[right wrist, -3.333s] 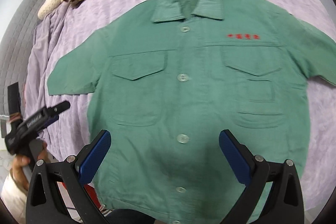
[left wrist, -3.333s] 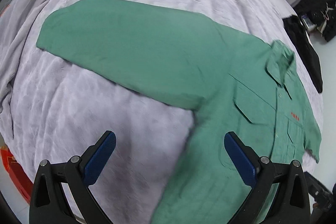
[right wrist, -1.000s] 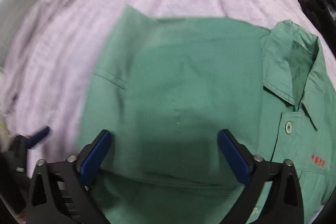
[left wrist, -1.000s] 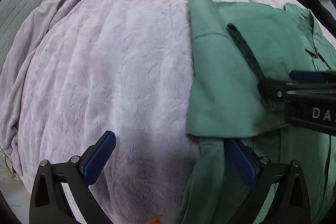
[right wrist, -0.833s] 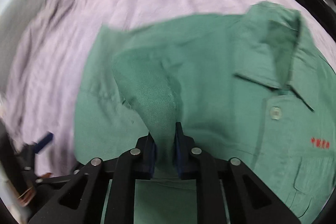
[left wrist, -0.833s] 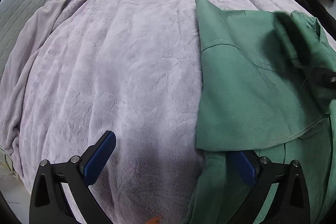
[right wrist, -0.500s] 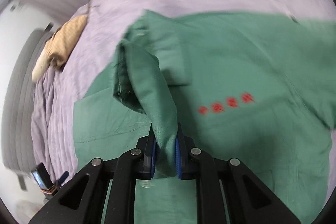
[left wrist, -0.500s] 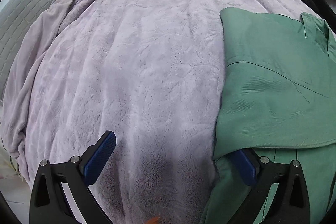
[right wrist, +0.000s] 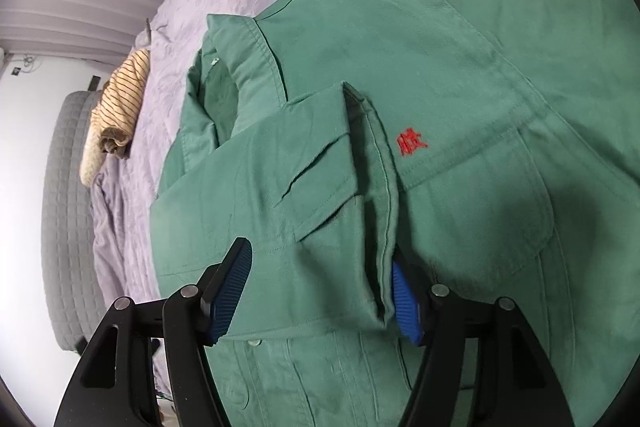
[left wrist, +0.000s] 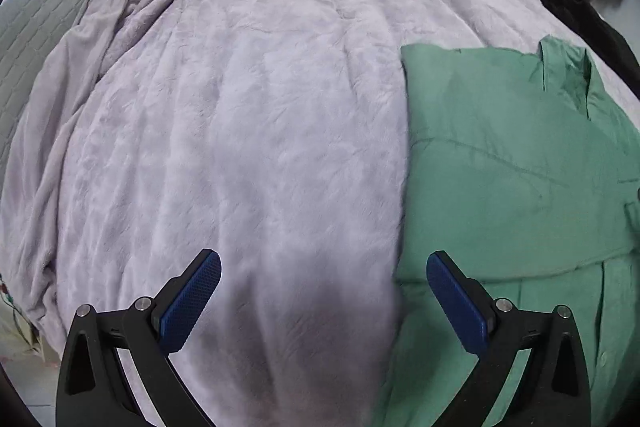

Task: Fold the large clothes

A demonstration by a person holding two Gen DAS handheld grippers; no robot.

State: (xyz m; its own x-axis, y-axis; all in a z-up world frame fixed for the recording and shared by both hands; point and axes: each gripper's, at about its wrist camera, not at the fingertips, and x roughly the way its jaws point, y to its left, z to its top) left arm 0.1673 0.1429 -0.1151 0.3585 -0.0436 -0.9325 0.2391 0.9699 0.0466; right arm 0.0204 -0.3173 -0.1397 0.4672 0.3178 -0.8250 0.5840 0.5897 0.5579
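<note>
My right gripper (right wrist: 316, 291) has just been opening, its jaws now wide astride the sleeve (right wrist: 280, 187) folded across the green shirt (right wrist: 460, 75) on the bed (left wrist: 240, 107), whose unfolded half lies to its right.

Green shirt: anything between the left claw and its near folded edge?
Nothing visible. The left claw hangs open above bare lilac blanket, and the green shirt edge lies by its right finger, unobstructed.

Soft, even daylight fills both views, without glare. A dim shadow lies on the blanket (left wrist: 280, 307) between the left gripper (left wrist: 324, 291) fingers, another just right of the right gripper (right wrist: 320, 287). Fisheye bending curves the edges into black corners; focus stays sharp.
</note>
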